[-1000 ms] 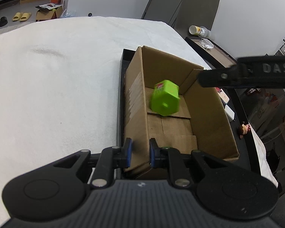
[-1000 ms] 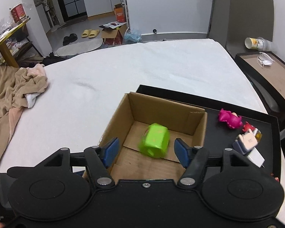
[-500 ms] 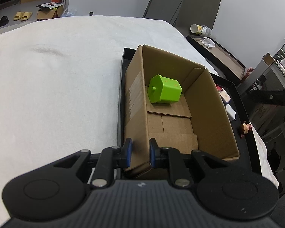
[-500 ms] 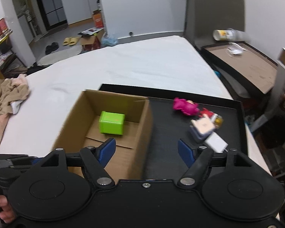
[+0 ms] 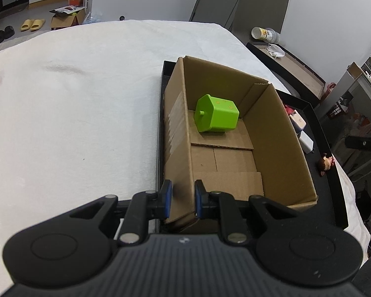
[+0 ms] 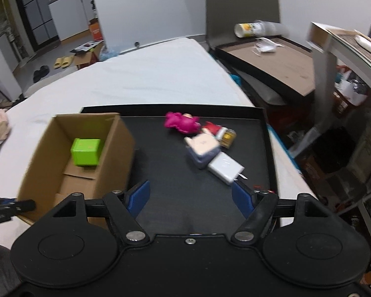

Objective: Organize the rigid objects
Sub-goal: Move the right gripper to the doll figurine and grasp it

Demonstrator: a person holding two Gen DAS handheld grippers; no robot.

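An open cardboard box (image 5: 279, 133) stands on the left part of a black tray (image 6: 175, 188). A green block (image 5: 216, 116) lies inside it at the far end; it also shows in the right wrist view (image 6: 86, 151). My left gripper (image 5: 181, 199) is shut on the box's near left wall. My right gripper (image 6: 190, 196) is open and empty above the tray, right of the box (image 6: 111, 153). On the tray lie a pink toy (image 6: 180, 122), a pale cube-shaped object (image 6: 204, 149), a white flat adapter (image 6: 225, 167) and a small red and yellow item (image 6: 221, 132).
The tray rests on a white-covered surface (image 5: 74, 104). A small doll figure (image 5: 326, 163) lies at the tray's right edge. A low side table (image 6: 272, 59) with a cup stands beyond, and shelving (image 6: 346, 57) is at the right.
The green block has dropped and come to rest in the box. My right gripper has swung right, from over the box to over the loose items on the tray. The left gripper holds still.
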